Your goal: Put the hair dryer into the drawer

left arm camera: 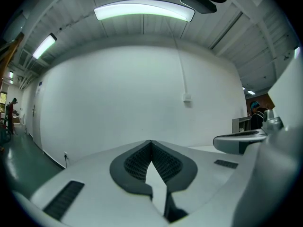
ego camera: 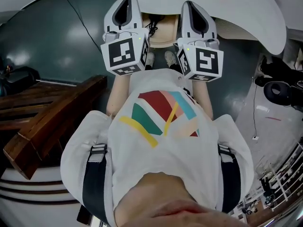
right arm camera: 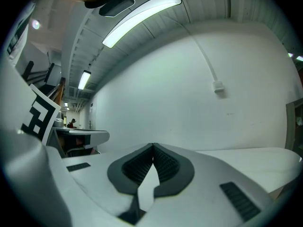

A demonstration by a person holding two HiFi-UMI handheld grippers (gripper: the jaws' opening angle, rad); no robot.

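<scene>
Notably, no dryer showed in any view, and no drawer I could be sure of. In the head view both grippers were held up at approx. 12 o'clock from the person's chest, side by side, pointing at the white tabletop [ego camera: 246,13]. The left gripper [ego camera: 126,4] sat at 11 and the right gripper [ego camera: 195,11] at 1, w/ marker cubes facing the camera.

In the left gripper view the left gripper [left arm camera: 151,145] had pads fully together w/ nothing between, only a bare white wall [left arm camera: 132,93] beyond. The right gripper view showed the same: the right gripper [right arm camera: 153,148] was closed on nothing, wall behind.

Between the two grippers, under the tabletop rim, lay a beige patch [ego camera: 163,34] w/ a dark cord-like bit on it. Couldn't tell if that was the drawer or part of the dryer. Dark wooden beams [ego camera: 52,112] lay at 9 o'clock on the floor.

Progress, as a judgement: neither gripper carried anything, so no carry was under way. It was either before the pick or after the drop, and the pics didn't settle which. If not yet begun, everything was left: find the dryer, grasp it, open the drawer, place it inside.
</scene>
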